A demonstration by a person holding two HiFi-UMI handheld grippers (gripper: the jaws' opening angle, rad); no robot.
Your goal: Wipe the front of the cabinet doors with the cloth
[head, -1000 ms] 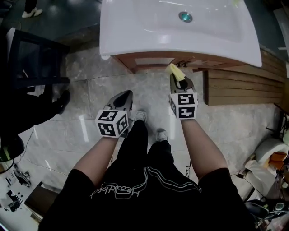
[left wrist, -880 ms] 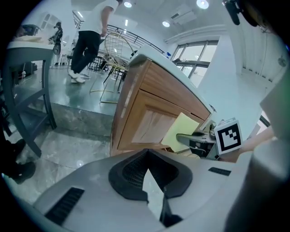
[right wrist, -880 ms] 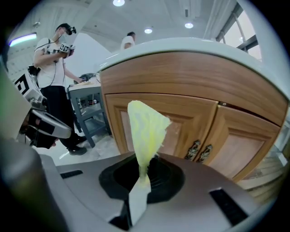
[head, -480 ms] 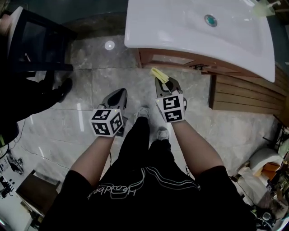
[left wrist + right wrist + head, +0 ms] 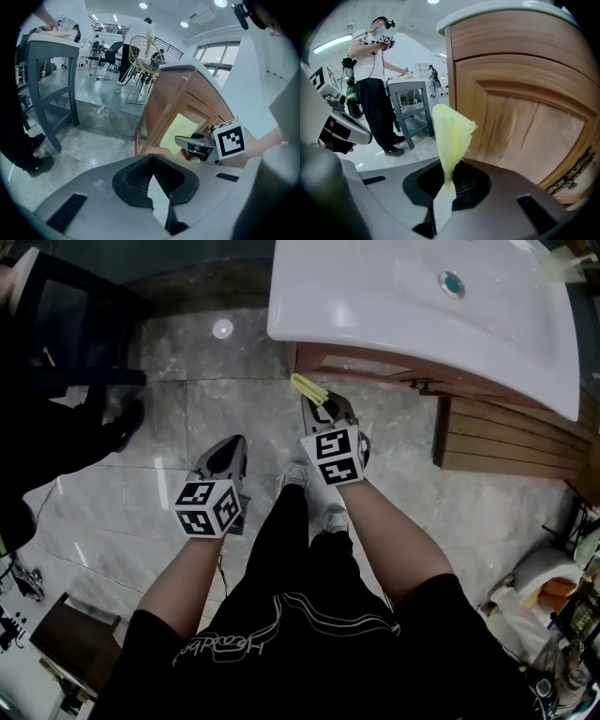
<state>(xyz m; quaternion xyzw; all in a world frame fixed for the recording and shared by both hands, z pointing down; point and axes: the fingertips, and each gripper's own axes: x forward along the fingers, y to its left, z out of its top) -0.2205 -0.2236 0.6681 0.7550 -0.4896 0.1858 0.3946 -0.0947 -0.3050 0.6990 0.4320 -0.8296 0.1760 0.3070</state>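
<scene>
The wooden cabinet (image 5: 361,362) stands under a white basin top (image 5: 412,306). My right gripper (image 5: 319,405) is shut on a folded yellow cloth (image 5: 307,387), which sticks up from the jaws close in front of the cabinet's left corner. In the right gripper view the cloth (image 5: 449,133) rises from my right gripper (image 5: 449,177), just left of the panelled door (image 5: 520,131); contact with the wood cannot be told. My left gripper (image 5: 233,447) hangs lower left over the floor, shut and empty. In the left gripper view my left gripper (image 5: 151,158) faces the cabinet (image 5: 173,108) and the cloth (image 5: 180,133).
A dark grey table (image 5: 75,334) stands at the left, with a person's black shoe (image 5: 128,423) beside it. Wooden slats (image 5: 506,437) lie right of the cabinet. Clutter and a bucket (image 5: 553,582) sit at the lower right. A metal hinge or handle (image 5: 574,171) shows on the door's right.
My right gripper has carried the cloth leftward along the cabinet front toward its left corner. My left gripper has dropped slightly lower and left. The head view has shifted left.
</scene>
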